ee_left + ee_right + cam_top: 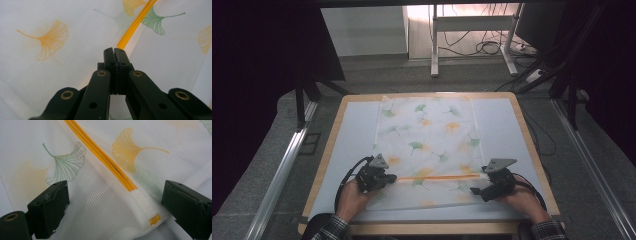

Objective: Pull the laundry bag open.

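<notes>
mesh laundry bag (427, 150), white with green and orange ginkgo leaves printed on it, lies flat on the pale mat (354, 145) of the wooden-edged table (329, 150), running from the far edge toward the person. an orange zipper (437, 177) crosses the bag near its near end, from one gripper to the other. at the left end of the zipper the left gripper (388, 176), held in the person's left hand (352, 199), has its jaws pressed together; in the left gripper view the left gripper (114, 51) meets right where the zipper (135, 23) ends, and what it pinches there is hidden by the jaws, so i cannot tell if it has the pull or just the fabric. at the right end, the right gripper (476, 190), in the right hand (524, 201), sits on the bag's corner with its jaws spread wide; in the right gripper view the right gripper (115, 202) straddles the zipper's closed end (130, 186) and the white fabric tab (145, 206) below it, with neither jaw touching the tab.
</notes>
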A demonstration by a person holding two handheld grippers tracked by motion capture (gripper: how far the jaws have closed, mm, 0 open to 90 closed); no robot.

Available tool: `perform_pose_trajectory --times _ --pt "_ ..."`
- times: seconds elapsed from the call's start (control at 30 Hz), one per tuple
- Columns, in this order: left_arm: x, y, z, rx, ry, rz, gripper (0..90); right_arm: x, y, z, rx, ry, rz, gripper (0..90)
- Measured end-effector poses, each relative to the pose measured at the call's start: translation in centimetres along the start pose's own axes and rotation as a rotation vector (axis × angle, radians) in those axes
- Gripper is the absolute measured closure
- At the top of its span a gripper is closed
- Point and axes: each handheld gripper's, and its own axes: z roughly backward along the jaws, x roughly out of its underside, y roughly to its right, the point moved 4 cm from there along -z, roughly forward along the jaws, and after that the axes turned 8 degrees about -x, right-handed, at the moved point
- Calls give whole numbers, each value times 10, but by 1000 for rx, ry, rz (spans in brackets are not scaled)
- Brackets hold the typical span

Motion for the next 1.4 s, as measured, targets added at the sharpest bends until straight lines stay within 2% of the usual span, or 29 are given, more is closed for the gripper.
perform_pose_trajectory --times 0.47,0.8,1.4 --pt "10 -6 7 -14 -3 19 900 0 0 0 1 -1 0 75" --pt "16 -11 11 -40 -10 25 900 0 0 0 2 -1 -1 75" --pt "35 -24 25 -68 -8 75 900 0 0 0 2 -2 -1 75"
